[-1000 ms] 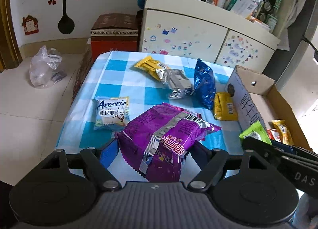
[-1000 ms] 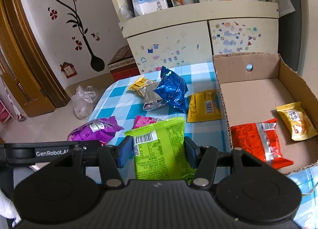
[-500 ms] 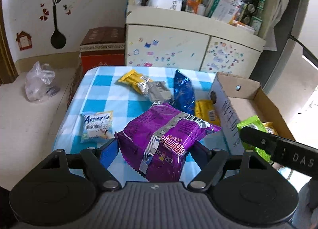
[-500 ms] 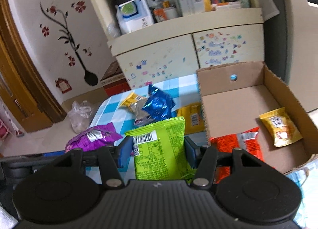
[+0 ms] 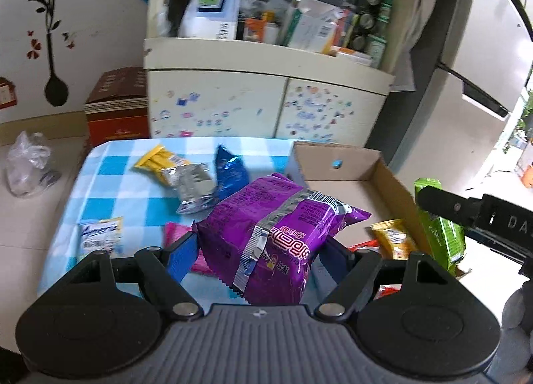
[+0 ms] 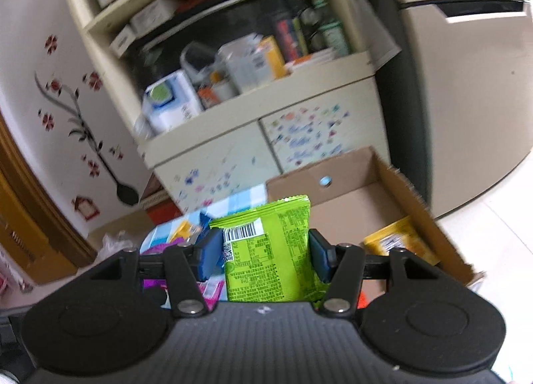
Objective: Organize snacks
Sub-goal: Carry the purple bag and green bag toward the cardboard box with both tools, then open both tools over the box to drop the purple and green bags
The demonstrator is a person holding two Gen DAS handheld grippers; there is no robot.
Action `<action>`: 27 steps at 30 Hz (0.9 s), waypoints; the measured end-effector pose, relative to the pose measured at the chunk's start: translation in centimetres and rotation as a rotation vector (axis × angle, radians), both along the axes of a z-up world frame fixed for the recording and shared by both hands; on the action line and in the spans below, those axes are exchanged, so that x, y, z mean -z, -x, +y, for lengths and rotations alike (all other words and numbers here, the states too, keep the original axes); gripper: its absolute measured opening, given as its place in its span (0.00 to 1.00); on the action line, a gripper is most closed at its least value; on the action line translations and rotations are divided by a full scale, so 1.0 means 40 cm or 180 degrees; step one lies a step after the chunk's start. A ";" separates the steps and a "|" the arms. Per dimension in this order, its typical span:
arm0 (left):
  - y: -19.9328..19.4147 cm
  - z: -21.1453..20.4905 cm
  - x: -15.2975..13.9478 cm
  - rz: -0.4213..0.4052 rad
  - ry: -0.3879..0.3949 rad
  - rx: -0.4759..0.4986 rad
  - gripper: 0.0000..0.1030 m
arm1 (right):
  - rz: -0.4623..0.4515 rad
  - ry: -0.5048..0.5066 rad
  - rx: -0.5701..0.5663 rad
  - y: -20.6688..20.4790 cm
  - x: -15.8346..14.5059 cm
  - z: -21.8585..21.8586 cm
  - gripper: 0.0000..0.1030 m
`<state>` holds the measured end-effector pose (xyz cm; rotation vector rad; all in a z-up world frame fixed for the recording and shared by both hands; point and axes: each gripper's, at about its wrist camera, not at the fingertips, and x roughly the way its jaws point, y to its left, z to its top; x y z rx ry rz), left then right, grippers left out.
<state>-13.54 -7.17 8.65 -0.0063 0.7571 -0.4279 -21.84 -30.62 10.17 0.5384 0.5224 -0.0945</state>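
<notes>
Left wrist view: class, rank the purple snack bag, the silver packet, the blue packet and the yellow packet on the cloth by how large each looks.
1. purple snack bag, though nearness to the camera inflates it
2. silver packet
3. blue packet and yellow packet look too alike to rank

You have two held packets: one purple packet [image 5: 279, 234] and one green packet [image 6: 269, 250]. On the desk [image 5: 110, 184], five packets lie loose: yellow [image 5: 156, 159] at 11 o'clock, silver [image 5: 195, 187], blue [image 5: 230, 174], white [image 5: 100, 234] at 9 o'clock, pink [image 5: 173, 230]. One cardboard box [image 5: 393, 184] at 2 o'clock shows one yellow packet inside [image 5: 393, 240].
</notes>
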 end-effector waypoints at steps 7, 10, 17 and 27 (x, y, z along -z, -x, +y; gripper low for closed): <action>-0.004 -0.083 -0.010 -0.0012 0.0068 0.0170 0.80 | -0.0082 -0.0113 0.0320 0.028 -0.011 -0.071 0.55; -0.007 -0.118 -0.007 -0.0009 0.0072 0.0244 0.80 | -0.0082 -0.0180 0.0458 0.036 -0.007 -0.095 0.54; -0.020 -0.207 0.027 0.0093 0.0030 0.0392 0.80 | 0.0000 -0.0313 0.0697 0.041 0.015 -0.132 0.54; -0.051 -0.313 0.084 0.0222 -0.0169 0.0484 0.83 | 0.0065 -0.0527 0.0899 0.028 0.045 -0.163 0.55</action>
